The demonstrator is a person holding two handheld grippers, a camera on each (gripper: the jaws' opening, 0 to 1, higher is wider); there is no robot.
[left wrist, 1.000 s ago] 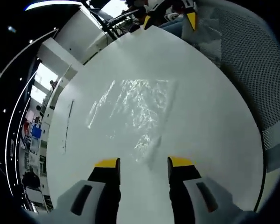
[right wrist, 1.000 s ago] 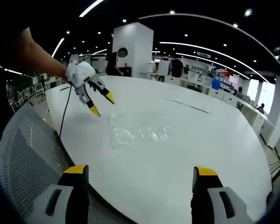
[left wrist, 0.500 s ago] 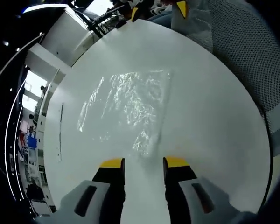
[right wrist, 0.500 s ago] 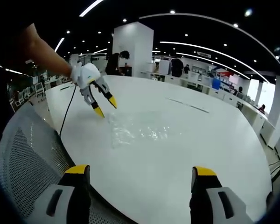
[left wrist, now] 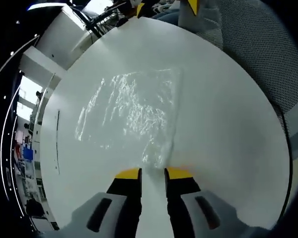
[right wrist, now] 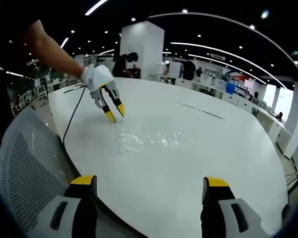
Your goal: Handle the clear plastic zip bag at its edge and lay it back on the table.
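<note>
The white desk (left wrist: 228,129) is spreading ahead of my tools. The clear zip bag (left wrist: 134,111) is lying flat on it — my left tool (left wrist: 152,173) is narrowing over the bag's near corner, while my right tool (right wrist: 150,181) is hanging wide, well short of it.

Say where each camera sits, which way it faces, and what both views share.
Left gripper view: rides the left gripper, low over the table, looking along its nearly closed jaws at the near edge of the zip bag; the right gripper's yellow tips show at the top.
Right gripper view: rides the right gripper, back at the table's edge, jaws wide apart, facing across the table; the person's arm and left gripper show at the bag's far corner.
Shared: bag, table, mesh chair.
</note>
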